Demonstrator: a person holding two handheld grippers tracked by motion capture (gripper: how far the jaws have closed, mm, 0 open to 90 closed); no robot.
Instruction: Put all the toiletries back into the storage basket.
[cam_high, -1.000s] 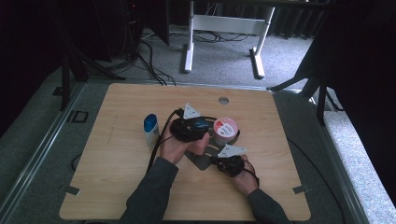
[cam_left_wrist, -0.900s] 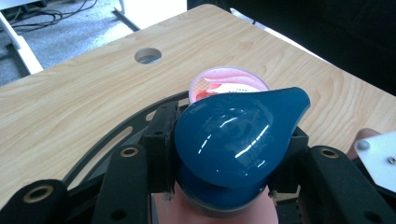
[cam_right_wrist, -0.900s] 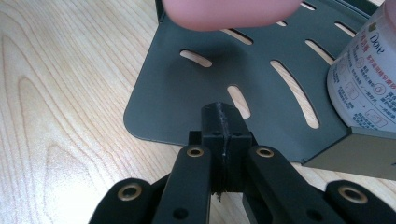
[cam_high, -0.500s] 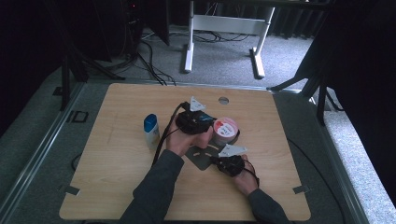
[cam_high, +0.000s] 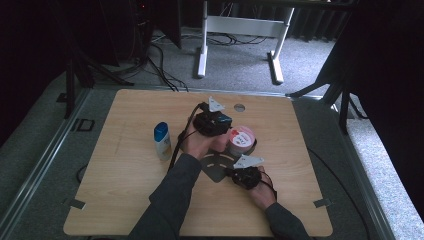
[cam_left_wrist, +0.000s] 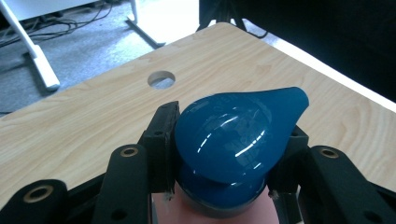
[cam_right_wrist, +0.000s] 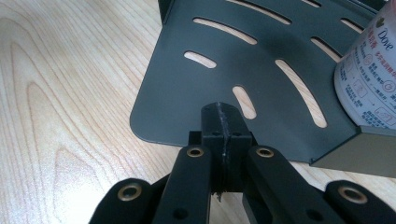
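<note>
**Pink bottle carried away from the person, shelf pinned down**

The left tongs are clamped on the blue flip cap of a pink bottle, one jaw on each side of the cap, with the pink body hanging below them. Over the last second these tongs have travelled away from the person with the bottle in their grip, so they now sit beside the pink-lidded Dove tub rather than short of it. I judge this to be the carry stage: the bottle is off its old spot but not yet set down.

The right tongs have not moved. Their jaws are pressed together with the tips at the rounded corner of the dark slotted corner shelf; whether they nip its edge I cannot tell. The Dove tub stands on that shelf, ahead of them and to their right. A white bottle with a blue cap stands on the table, well apart from both tongs.
</note>
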